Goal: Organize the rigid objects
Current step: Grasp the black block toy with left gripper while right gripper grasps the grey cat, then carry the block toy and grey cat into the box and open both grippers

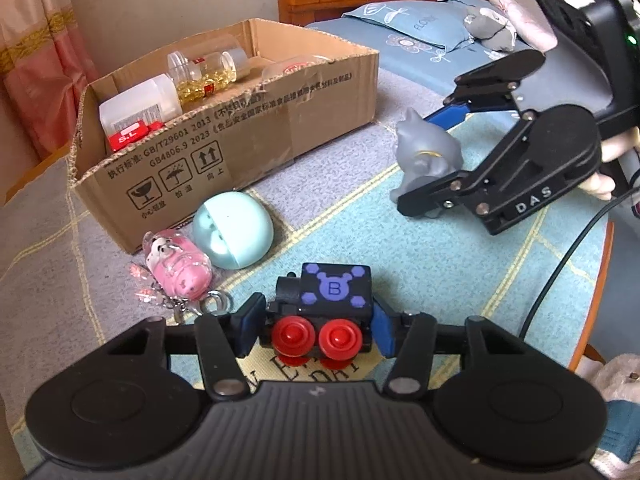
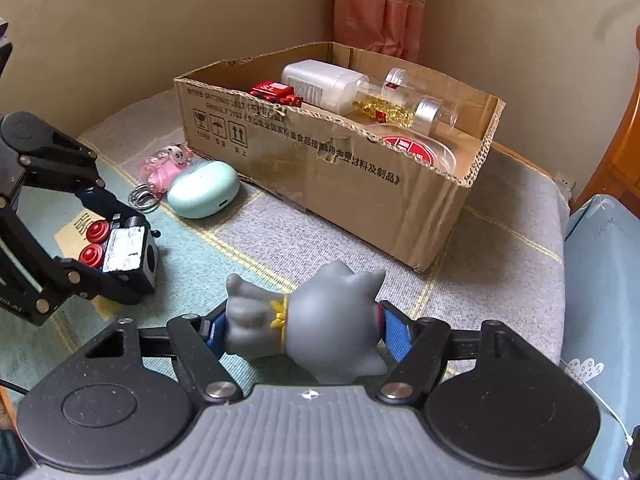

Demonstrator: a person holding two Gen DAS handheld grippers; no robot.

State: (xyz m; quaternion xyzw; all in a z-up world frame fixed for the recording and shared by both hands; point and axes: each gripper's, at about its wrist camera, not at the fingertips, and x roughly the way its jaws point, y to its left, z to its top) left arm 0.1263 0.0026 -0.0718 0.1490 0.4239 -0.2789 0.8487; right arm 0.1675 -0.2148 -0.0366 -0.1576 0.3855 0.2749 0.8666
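We have the left tongs (image 1: 316, 330) clamped on the toy train (image 1: 326, 306), and the right tongs (image 2: 298, 330) clamped on the gray cat figure (image 2: 304, 328), its long axis lying crosswise between the pads. The cardboard box (image 2: 340, 168) lies ahead of both tongs; from the right tongs it sits straight ahead and looks nearer, so we judge that hand goes first.

The toy train (image 1: 320, 312) is hiding its lower wheels behind the left gripper (image 1: 316, 326) body, and the pads are covering its sides. The grey cat figure (image 1: 428, 156) is showing only partly in the left view, its base sitting behind the right gripper (image 1: 436, 156), whose far finger is mostly hidden. The cardboard box (image 2: 320, 168) wall is concealing the bottoms of the bottles (image 2: 384, 108), and their label print is too small to read.
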